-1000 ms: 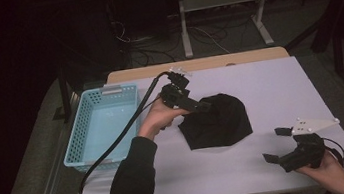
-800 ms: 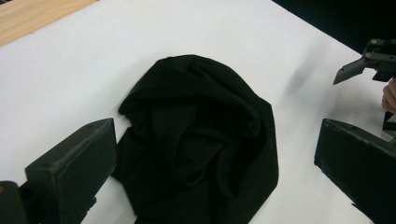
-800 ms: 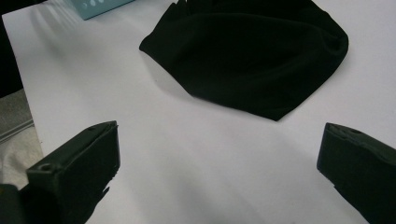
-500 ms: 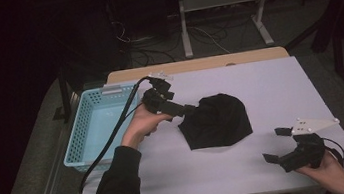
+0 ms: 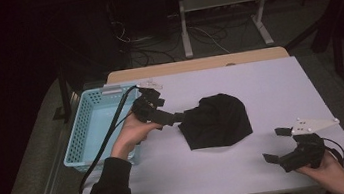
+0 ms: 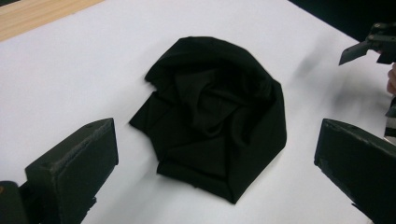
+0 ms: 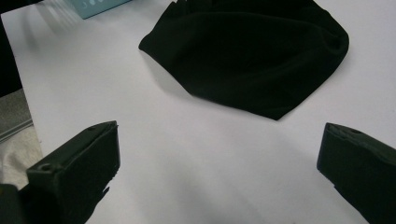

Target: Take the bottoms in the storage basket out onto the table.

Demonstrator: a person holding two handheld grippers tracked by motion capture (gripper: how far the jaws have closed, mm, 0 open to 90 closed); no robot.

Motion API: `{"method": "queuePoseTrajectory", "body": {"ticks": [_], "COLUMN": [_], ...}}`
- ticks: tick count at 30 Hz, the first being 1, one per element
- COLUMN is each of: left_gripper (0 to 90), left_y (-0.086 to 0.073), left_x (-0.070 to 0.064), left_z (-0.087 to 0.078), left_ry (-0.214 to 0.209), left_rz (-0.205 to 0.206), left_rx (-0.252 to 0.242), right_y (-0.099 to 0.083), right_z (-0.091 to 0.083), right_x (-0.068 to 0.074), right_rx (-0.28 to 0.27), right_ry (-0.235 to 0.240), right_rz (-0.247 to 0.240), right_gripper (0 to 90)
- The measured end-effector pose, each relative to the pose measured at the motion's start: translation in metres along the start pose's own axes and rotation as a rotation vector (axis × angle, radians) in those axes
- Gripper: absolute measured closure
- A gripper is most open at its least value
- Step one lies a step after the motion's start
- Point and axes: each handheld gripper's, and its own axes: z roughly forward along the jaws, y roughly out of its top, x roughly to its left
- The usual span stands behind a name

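A crumpled black cloth [image 5: 217, 121] lies in a folded heap in the middle of the white table [image 5: 270, 89]. My left gripper [image 5: 177, 118] is level with the cloth's left edge, its jaws pointing at it. In the left gripper view the cloth [image 6: 215, 112] lies just ahead of the left gripper [image 6: 217, 154], whose jaws are wide open and hold nothing. My right gripper [image 5: 276, 145] rests near the table's front right, open and empty. In the right gripper view the cloth [image 7: 252, 51] lies well beyond the right gripper [image 7: 219, 154].
A light blue mesh basket [image 5: 84, 134] stands at the table's left edge, right behind my left hand; its corner [image 7: 93, 7] appears in the right gripper view. The left gripper's cable [image 5: 110, 140] trails across the basket. A wooden strip [image 5: 196, 65] borders the far edge.
My left gripper has drawn back to the left, from over the cloth's upper left to beside its left edge. The cloth stays on the table. The right gripper has not moved.
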Motion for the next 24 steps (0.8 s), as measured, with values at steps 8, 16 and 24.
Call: {"method": "queuePoseTrajectory", "body": {"ticks": [8,16,24], "left_gripper": [0.0,0.0,0.0], "left_y": [-0.017,-0.036,-0.058], "left_x": [0.004,-0.002,-0.009], "left_z": [-0.012,-0.021,-0.030], "left_ry": [0.024,0.035,0.050], "left_rz": [-0.009,0.003,0.009], "left_rx": [-0.025,-0.050,-0.079], "right_y": [0.000,0.000,0.000], "right_z": [0.000,0.000,0.000], "right_x": [0.000,0.000,0.000], "right_rx": [0.002,0.002,0.003], "right_ry": [-0.001,-0.002,-0.003], "right_rz": [0.001,0.002,0.004], "right_gripper": [0.0,0.0,0.0]}}
